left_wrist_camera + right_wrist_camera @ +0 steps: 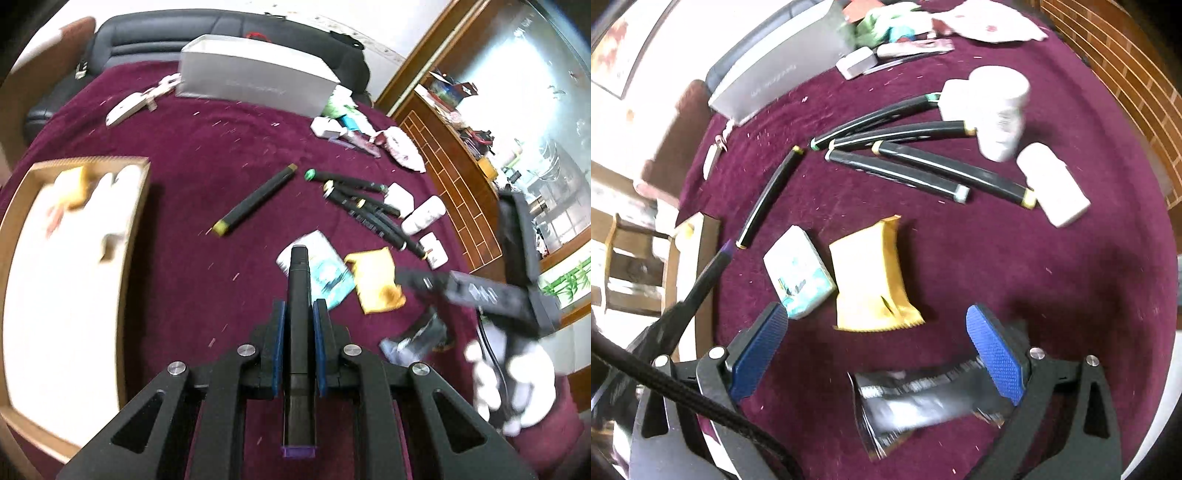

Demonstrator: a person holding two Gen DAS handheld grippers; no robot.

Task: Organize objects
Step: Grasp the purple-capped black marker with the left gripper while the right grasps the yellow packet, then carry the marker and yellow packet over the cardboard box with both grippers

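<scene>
- The left gripper [299, 314] is clamped on a black marker [298, 332], which stands lengthwise between the blue pads [279, 347], its purple cap end toward the camera and its dark tip pointing out over the cloth.
- The right gripper [877, 354] has its jaws spread wide with nothing between them; it hangs above a black-and-silver packet [923, 402] (blurred, print unreadable), which lies on the cloth under the right pad.
- Just past the held marker's tip lie a small tissue pack [325, 273] and a yellow sachet [376, 280], side by side and touching.
- Farther out one marker [255, 201] with yellow ends lies alone, tilted; a fan of four more markers [905, 155] lies beside it, their far ends against white bottles [1001, 110].
- A shallow cardboard tray [142, 206] sits at the left in the left wrist view, holding pale items (too blurred to name) and another yellow sachet.
- A grey box [255, 79] stands at the far edge of the maroon cloth [207, 147], with a heap of packets [354, 129] beside it.
- In the left wrist view the right gripper appears at the right, held in a white-gloved hand [509, 384].
</scene>
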